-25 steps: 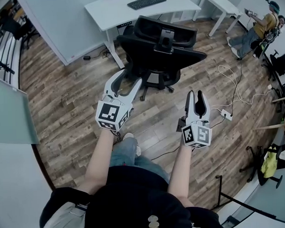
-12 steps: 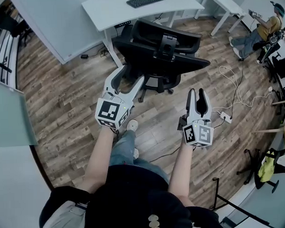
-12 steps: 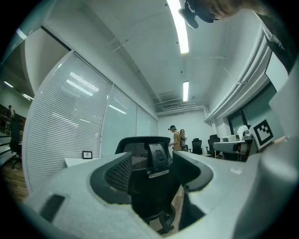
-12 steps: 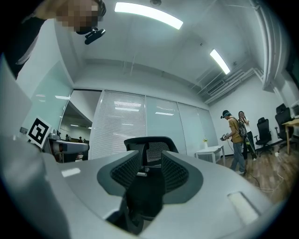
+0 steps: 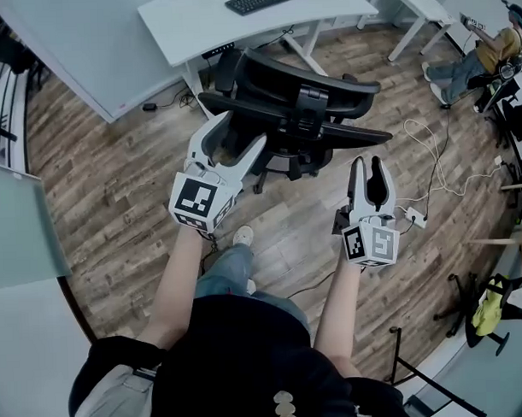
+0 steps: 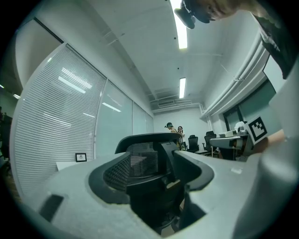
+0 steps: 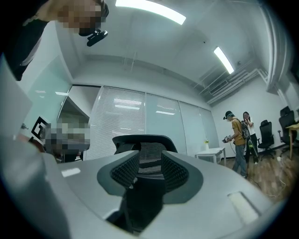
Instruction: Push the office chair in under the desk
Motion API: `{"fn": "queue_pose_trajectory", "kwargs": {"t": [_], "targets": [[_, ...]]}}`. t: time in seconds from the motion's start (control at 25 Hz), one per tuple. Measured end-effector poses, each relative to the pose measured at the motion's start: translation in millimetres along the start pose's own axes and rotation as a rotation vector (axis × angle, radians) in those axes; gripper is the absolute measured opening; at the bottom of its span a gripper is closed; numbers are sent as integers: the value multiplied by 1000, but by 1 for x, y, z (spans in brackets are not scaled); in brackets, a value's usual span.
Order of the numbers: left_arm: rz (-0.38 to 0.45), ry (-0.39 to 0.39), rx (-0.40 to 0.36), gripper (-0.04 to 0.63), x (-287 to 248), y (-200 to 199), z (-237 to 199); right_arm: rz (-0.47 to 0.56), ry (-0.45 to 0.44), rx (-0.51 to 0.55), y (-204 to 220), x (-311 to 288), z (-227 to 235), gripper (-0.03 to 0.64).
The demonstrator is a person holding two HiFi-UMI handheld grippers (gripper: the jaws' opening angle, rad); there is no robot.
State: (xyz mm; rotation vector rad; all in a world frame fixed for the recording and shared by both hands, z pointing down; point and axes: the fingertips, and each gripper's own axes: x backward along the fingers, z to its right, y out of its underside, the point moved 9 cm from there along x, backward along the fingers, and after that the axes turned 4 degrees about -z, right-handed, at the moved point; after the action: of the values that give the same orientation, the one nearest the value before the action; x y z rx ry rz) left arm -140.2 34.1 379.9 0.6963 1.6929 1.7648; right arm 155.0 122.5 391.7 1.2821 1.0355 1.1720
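A black mesh office chair stands on the wood floor with its back towards me, just in front of the white desk. In the head view my left gripper reaches level towards the left edge of the backrest. Its jaws have just been opening and stand wide, with nothing pressed between them. My right gripper hovers below the right end of the backrest, its jaws apart by a narrow gap and empty. Both gripper views look along the jaws at the chair's back, a short way ahead.
A keyboard lies on the desk. A second white table stands to the right, with people beyond it. A power strip and cables lie on the floor at right. A partition wall runs along the left.
Both grippers have moved forward towards the chair, which now sits closer in the head view. The left jaws have spread wider. The right jaws look the same.
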Motion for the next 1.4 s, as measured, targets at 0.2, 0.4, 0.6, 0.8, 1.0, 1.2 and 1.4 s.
{"fn": "queue_pose_trajectory", "kwargs": {"t": [0.2,0.4,0.6,0.8,1.0,1.2,1.4], "targets": [[-13,28,-15,279,-32,-3,-25,-1,6,6,-2,-40,8,137],[-32,67,-45,296,-58,-5,-41,-1,10,25,-2,-72,14,137],[-57,88,-68,296,-76,-7,-50,-14,-3,60,-6,-92,25,137],[-112,81,-114,296,-77,-3,-53,-82,-84,142,-7,-101,35,137],[-232,142,-233,296,-79,-1,-56,-197,-261,297,-7,-107,34,150],[-369,277,-439,302,-85,4,-46,-307,-469,459,-3,-108,34,173],[-536,364,-763,298,-97,13,-31,-499,-651,732,4,-120,25,193]]}}
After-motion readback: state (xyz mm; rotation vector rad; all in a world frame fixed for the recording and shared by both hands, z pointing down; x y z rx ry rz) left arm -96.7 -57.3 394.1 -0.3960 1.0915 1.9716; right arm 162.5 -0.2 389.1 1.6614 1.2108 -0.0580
